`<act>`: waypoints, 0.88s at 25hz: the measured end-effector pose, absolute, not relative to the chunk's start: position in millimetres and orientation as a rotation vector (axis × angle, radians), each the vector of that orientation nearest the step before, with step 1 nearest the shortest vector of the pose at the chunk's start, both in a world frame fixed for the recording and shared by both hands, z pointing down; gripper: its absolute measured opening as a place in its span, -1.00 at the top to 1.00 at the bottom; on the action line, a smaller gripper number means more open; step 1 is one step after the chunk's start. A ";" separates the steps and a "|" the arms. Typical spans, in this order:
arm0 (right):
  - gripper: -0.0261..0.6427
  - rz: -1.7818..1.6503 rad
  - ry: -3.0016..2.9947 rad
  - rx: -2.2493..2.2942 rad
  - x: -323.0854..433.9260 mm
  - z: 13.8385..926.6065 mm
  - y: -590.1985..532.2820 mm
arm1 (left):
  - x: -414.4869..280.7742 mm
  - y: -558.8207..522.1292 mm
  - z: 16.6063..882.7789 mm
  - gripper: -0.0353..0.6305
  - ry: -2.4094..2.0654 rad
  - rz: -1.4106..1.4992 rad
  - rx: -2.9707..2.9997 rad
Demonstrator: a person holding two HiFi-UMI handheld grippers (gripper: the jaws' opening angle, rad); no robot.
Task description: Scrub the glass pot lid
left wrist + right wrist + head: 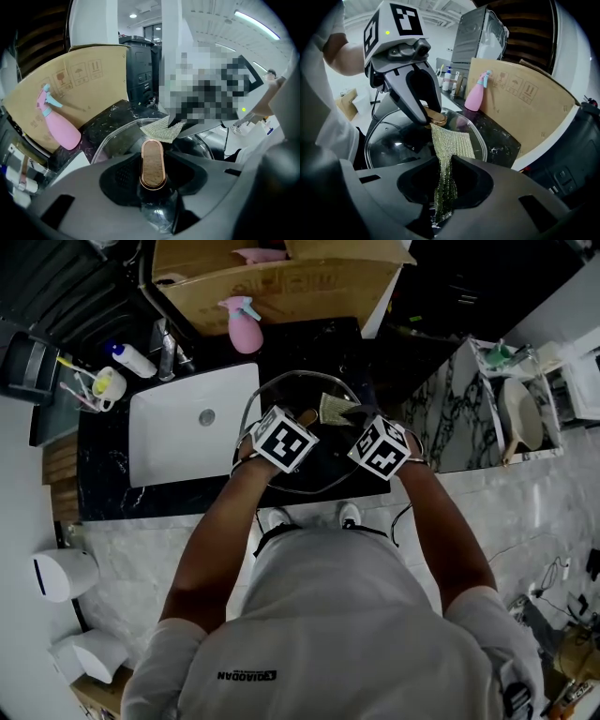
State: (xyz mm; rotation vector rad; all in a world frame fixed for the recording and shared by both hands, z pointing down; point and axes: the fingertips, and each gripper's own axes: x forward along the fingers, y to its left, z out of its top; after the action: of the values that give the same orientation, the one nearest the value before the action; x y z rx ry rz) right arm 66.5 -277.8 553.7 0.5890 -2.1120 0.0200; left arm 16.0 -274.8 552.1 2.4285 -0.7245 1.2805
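A round glass pot lid (pixel 281 390) lies on the black counter beside the sink. Its wooden, copper-rimmed knob (pixel 153 164) sits between the jaws of my left gripper (pixel 153 157), which is shut on it. The right gripper view shows that left gripper (pixel 429 117) clasping the knob from above. My right gripper (pixel 443 187) is shut on a golden-green mesh scrub cloth (pixel 449 145). The cloth's free end lies flat on the lid's glass (pixel 393 145) just beyond the knob. In the head view both grippers meet over the lid, with the cloth (pixel 333 409) between them.
A white sink (pixel 187 423) with a tap (pixel 167 352) lies left of the lid. A pink spray bottle (pixel 242 324) stands against a cardboard box (pixel 281 287) at the back. A dish rack (pixel 520 409) stands to the right.
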 end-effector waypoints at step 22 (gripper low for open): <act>0.64 0.141 -2.055 0.803 41.2 552.9 -225.6 | 10.2 -281.6 534.3 0.36 -0.625 1.183 2.489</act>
State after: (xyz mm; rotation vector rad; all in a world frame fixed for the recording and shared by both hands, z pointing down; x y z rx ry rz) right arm 41.2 -225.6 552.9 0.8026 -2.0550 0.1410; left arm 10.2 -281.6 534.3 2.4892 -0.6245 1.1832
